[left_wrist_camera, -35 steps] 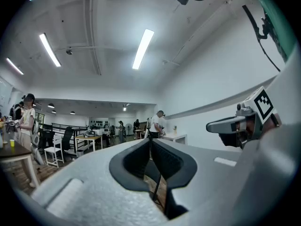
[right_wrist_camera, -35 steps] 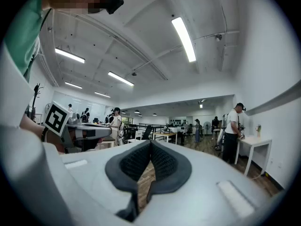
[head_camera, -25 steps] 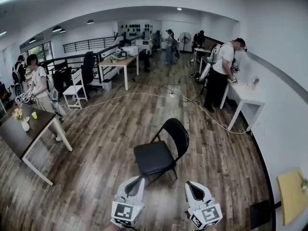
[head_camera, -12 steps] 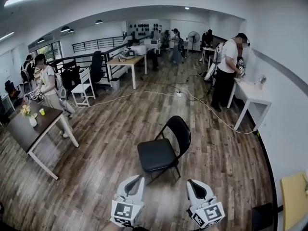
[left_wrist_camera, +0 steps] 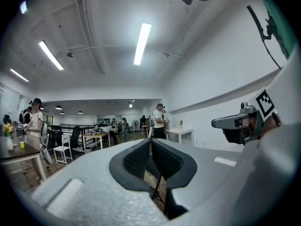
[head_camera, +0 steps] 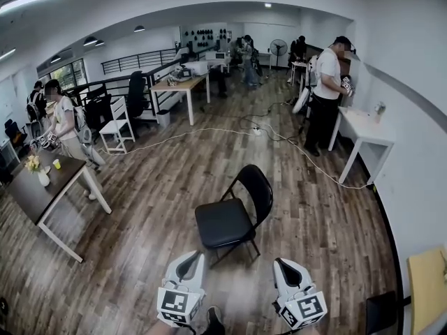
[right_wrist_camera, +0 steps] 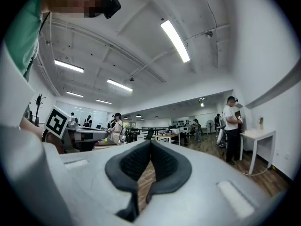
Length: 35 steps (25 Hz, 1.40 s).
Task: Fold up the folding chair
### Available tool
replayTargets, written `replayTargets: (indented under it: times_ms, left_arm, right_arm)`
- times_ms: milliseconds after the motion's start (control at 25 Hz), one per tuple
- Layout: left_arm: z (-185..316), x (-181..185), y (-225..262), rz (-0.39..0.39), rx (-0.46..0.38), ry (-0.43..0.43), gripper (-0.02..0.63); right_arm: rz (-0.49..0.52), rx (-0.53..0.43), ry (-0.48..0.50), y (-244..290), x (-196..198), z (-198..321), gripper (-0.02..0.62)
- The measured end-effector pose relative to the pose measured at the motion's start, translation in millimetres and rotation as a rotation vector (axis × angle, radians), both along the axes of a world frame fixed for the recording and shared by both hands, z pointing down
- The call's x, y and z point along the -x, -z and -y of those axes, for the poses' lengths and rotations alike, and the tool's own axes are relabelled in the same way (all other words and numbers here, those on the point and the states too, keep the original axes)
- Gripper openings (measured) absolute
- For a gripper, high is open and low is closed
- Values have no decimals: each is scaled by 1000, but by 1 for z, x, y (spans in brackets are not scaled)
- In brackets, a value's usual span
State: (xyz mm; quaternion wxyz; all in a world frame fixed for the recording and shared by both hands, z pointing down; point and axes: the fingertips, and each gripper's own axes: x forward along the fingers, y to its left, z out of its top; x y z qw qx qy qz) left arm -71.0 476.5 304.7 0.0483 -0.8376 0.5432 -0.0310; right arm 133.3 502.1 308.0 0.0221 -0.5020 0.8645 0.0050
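Head view, left to right. At the left edge, a dark table (head_camera: 28, 199) carries a vase of flowers (head_camera: 35, 173) and a small yellow cup (head_camera: 56, 164); a person (head_camera: 63, 128) stands just behind it. Further back, in the upper left, a white chair (head_camera: 116, 124) stands near a black railing (head_camera: 105, 89), with a wooden desk (head_camera: 179, 86) to its right.

At the bottom, left of centre, the left gripper (head_camera: 194, 258) points level across the wooden floor (head_camera: 140, 215). Its jaws are together with nothing clamped between them; in the left gripper view only a thin slit remains, through which part of the chair's frame shows.

The black folding chair (head_camera: 234, 211) stands unfolded at the centre of the frame, all legs on the floor, its seat toward the lower left and its backrest toward the upper right. It lies just above both grippers in the frame and touches neither.

At the bottom, right of centre, the right gripper (head_camera: 281, 264) also points level, jaws pressed together and empty.

A white cable (head_camera: 209, 132) runs across the floor behind the chair. In the upper right, a second person (head_camera: 325, 93) stands at a white table (head_camera: 367, 132) against the wall. A pale yellow board (head_camera: 424, 285) sits at the lower right edge.
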Motion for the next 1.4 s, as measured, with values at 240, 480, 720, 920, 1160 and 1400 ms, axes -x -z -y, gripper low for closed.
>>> replayTargets:
  times_ms: [240,480,720,920,1160,1400]
  left_arm:
    - [66,1,-10,-47,27,-16,21]
    - [145,22,-18,-75,44,-24,21]
    - [205,48,-21,-92,50,-28,21]
    - [238,76,-30,-105,71,-1,21]
    - [262,104,-42,-113,94,35,21]
    - [282,103,-53,-112,111,59,22]
  right_arm:
    - [-36,33,-70,-7,-18,49,3]
    - [-53,57,-120,-12,-11,114,3]
    - [-64,85,-125,-20,16,172,3]
    - [-75,92,-103,-21,43,208,3]
    - [-79,116,-80,-30,65,234,3]
    - [-101,128,-58,-46,66,259,3]
